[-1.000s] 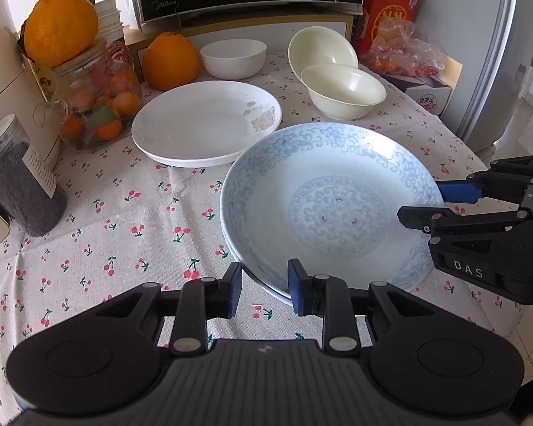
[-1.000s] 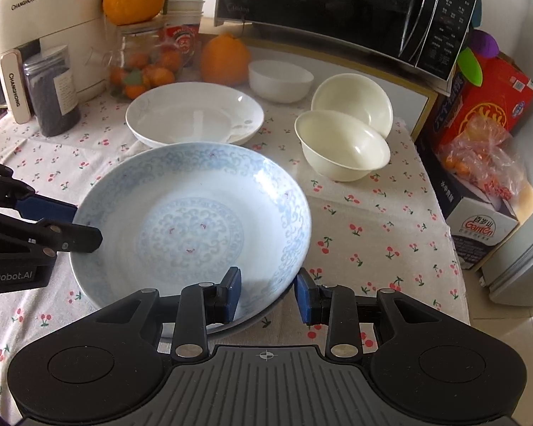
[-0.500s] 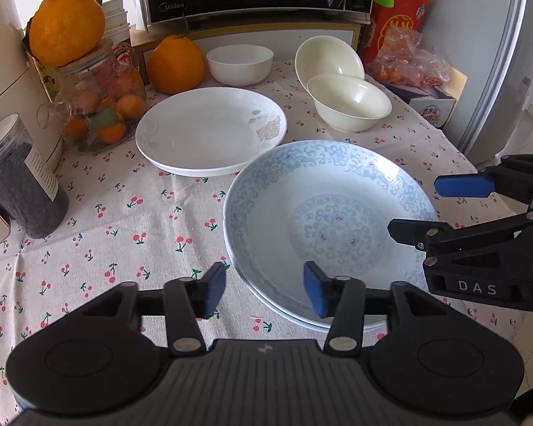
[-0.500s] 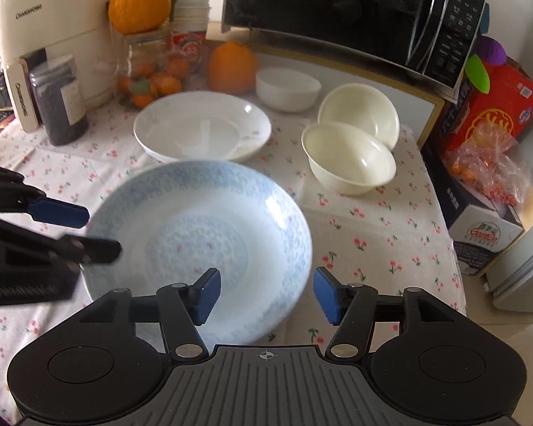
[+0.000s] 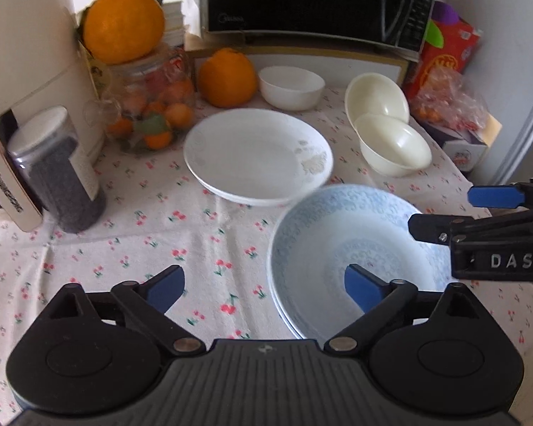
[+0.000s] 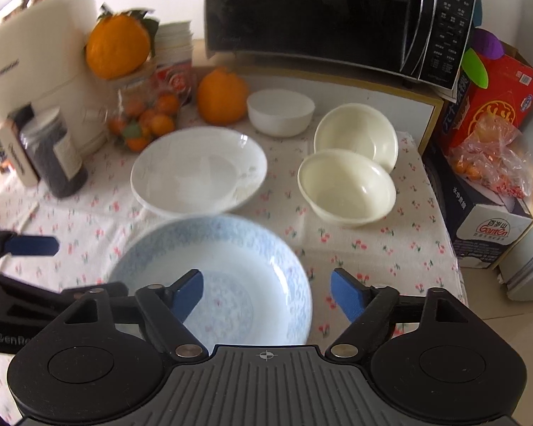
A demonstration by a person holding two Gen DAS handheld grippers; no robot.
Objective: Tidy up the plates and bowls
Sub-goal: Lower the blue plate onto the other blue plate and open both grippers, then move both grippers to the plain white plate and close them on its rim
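A blue-patterned plate (image 5: 334, 245) (image 6: 238, 259) lies on another plate on the cherry tablecloth. A white plate (image 5: 256, 156) (image 6: 195, 174) lies behind it. Two cream bowls (image 5: 394, 149) (image 6: 344, 184) stand at the right, one leaning on the other, and a white bowl (image 5: 291, 87) (image 6: 280, 110) stands at the back. My left gripper (image 5: 264, 287) is open and empty, above the blue plate's left edge. My right gripper (image 6: 266, 291) is open and empty, above the plate's near right edge.
A microwave (image 5: 312, 0) stands at the back. A jar of oranges (image 5: 149, 106), a large orange (image 5: 227, 78), a dark-filled canister (image 5: 60, 174) and a cream appliance (image 5: 25, 56) crowd the left. Boxes and a bag (image 6: 486, 156) stand off the table's right edge (image 6: 444, 220).
Both grippers let go of the blue plate's rim, opened wide and pulled back and up. The plate now rests on the plate beneath it.
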